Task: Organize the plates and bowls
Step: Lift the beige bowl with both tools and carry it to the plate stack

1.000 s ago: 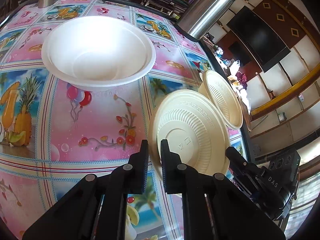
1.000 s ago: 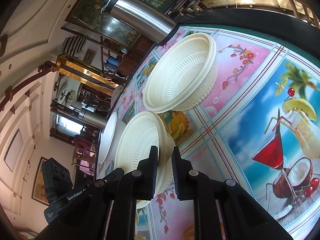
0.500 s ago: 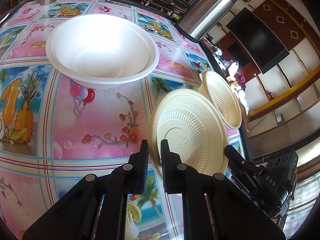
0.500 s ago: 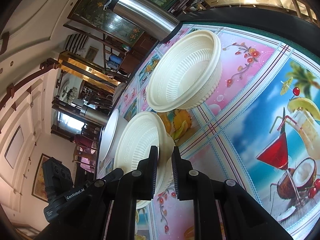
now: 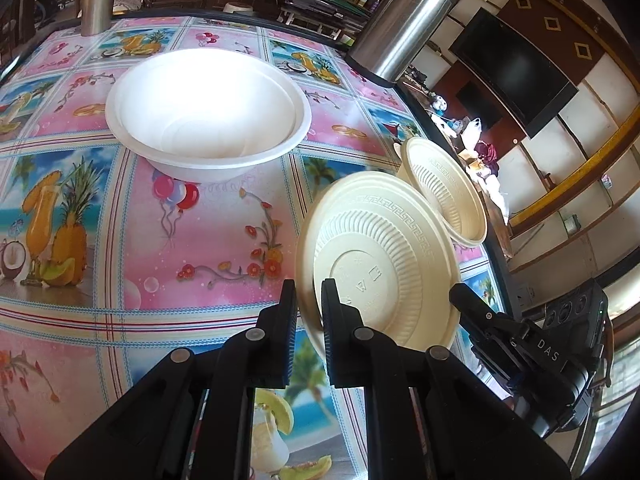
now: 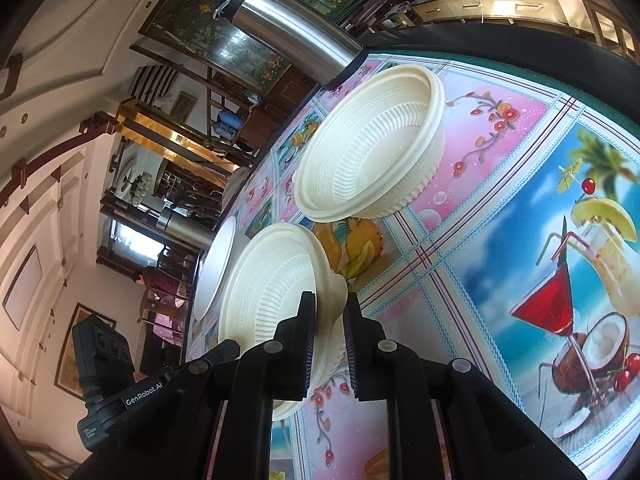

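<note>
The cream bowl (image 5: 380, 264) hung tipped on its side above the table (image 5: 132, 240), its ribbed underside facing the left gripper (image 5: 309, 308), whose jaws were clamped on its rim. The right gripper (image 6: 330, 320) pinched the same bowl (image 6: 280, 280) from the other side, its jaws closed on the rim and wall. A second cream bowl (image 6: 372, 148) sat upright on the tablecloth just beyond, near the table's far edge, and showed at the right in the left gripper's view (image 5: 444, 188). A large white bowl (image 5: 208, 108) rested farther across the flowery pink cloth, well apart from the held one. A steel flask (image 5: 400, 20) stood by the table's edge behind the bowls.
</note>
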